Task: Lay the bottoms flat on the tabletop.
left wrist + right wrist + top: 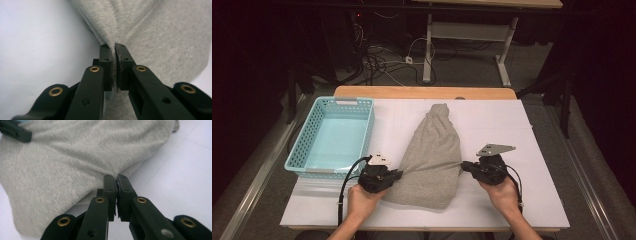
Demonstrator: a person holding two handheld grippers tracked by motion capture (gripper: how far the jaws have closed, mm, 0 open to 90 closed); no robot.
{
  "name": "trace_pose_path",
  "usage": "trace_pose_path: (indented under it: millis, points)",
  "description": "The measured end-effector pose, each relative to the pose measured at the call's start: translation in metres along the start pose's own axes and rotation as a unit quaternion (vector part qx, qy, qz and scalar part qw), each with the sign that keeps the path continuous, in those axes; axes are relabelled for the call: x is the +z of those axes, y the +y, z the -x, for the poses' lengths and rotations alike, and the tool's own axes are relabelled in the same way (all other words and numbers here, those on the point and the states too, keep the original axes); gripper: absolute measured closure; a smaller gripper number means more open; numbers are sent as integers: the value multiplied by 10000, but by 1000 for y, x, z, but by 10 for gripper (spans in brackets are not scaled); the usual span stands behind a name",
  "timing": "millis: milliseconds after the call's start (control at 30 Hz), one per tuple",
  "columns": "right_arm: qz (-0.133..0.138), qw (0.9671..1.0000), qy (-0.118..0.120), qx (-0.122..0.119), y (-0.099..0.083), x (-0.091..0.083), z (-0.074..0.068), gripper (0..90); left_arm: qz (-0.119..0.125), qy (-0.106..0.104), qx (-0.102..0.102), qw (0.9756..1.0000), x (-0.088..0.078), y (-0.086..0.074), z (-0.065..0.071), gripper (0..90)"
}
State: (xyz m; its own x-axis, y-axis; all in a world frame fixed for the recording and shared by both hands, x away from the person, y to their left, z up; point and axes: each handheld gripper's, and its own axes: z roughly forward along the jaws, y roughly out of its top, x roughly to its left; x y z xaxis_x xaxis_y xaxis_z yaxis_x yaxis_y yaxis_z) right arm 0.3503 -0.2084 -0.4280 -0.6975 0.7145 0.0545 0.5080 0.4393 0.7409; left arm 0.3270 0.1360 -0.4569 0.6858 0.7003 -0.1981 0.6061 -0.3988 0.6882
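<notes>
table (532, 200): white top, plenty of bare space at 3 o'clock and 6 o'clock of the cloth; cloth's near edge sits close to the table's front edge, so a pull toward 6 could drag it off the lip.
cloth (434, 160): grey knit garment, lying mid-table, narrow end at 12 o'clock, wide bunched end at 6. Both side edges pinched. Risk: it's folded/bunched in layers, so a lift may bring up only the top layer and the rest sags or unfolds unevenly.
basket (299, 150): teal, open, at 9–10 o'clock of the cloth, just beside the L gripper. Risk: if cloth swings toward 9, L hand or its cable could clip the basket wall and shove it.
L gripper (398, 175): jaws closed tight on cloth's left edge; in the left gripper view (114, 50) only a thin fold sits between the pads. Risk: shallow bite, knit could slip out under tension.
R gripper (465, 166): jaws also closed on cloth, right edge; right gripper view (116, 180) shows grip right at the hem tip. Risk: smallest hold of the two, prob. first to let go if hands pull apart at 3 and 9 too hard or unevenly.
cables: trail from each gripper toward 6; could snag a wrist on a big lift.
</notes>
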Motion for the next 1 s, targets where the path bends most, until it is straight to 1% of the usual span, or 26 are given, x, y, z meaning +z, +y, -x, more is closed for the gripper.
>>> trace_pose_path:
  millis: [100, 133, 167, 200, 233, 267, 300, 333, 400, 467, 567, 600, 633, 667, 733, 767, 833, 867, 900, 1000]
  points:
    - [-7, 10000, -35, 25, -3, -4, 2, 878, -120, -117, 69, 9998, 6, 1, 7, 833]
    - [-9, 10000, -46, 8, -3, -3, 1, 877, -136, -132, 88, 9998, 6, 1, 8, 831]
    - [-38, 10000, -29, -8, -4, -1, 1, 876, -84, -126, 78, 9999, 6, 2, 9, 824]
    - [-90, 10000, 4, 12, -6, 1, 1, 876, -29, -116, 95, 9999, 5, 2, 8, 797]
    - [-109, 9999, 47, 16, -7, 4, 0, 875, 59, -96, 80, 9999, 4, 4, 8, 741]
    - [-149, 9999, 86, -1, -8, 8, 0, 874, 132, -17, 73, 9999, 3, 6, 8, 674]
    - [-187, 9997, 127, 34, -9, 11, -1, 873, 205, 90, 104, 9997, 2, 8, 9, 611]
    - [-194, 9997, 162, 12, -8, 14, -2, 872, 278, 179, 149, 9993, 1, 11, 10, 564]
    - [-209, 9996, 189, -18, -7, 18, -3, 869, 339, 286, 193, 9988, 1, 18, 11, 510]
    - [-212, 9995, 230, 14, -7, 20, -3, 868, 387, 258, 134, 9988, 8, 26, 8, 477]
    - [-220, 9995, 229, 54, -8, 20, -4, 865, 146, 338, 84, 9993, 23, 37, 2, 457]
    - [-194, 9995, 233, 26, -9, 20, -3, 865, 78, 366, 66, 9993, 29, 41, 0, 454]
    - [-207, 9995, 232, 53, -10, 20, -3, 865, 4, 376, 57, 9993, 34, 44, -1, 453]
    - [-194, 9995, 243, 67, -10, 19, -3, 865, -40, 351, 4, 9994, 39, 47, -3, 452]
    - [-203, 9994, 261, 104, -11, 19, -1, 865, -150, 252, -89, 9995, 47, 51, -6, 471]
    - [-202, 9994, 265, 119, -11, 19, 0, 865, -223, 158, -113, 9996, 51, 51, -8, 532]
    - [-187, 9993, 285, 137, -12, 18, 1, 866, -318, -9, -133, 9994, 54, 50, -9, 688]
    - [-183, 9994, 284, 120, -12, 17, 2, 866, -342, -28, -111, 9994, 53, 50, -9, 757]
    - [-173, 9994, 274, 121, -12, 16, 2, 867, -351, -1, -74, 9994, 51, 50, -8, 800]
    - [-133, 9995, 254, 120, -12, 14, 2, 867, -309, 133, 16, 9994, 40, 49, -5, 823]
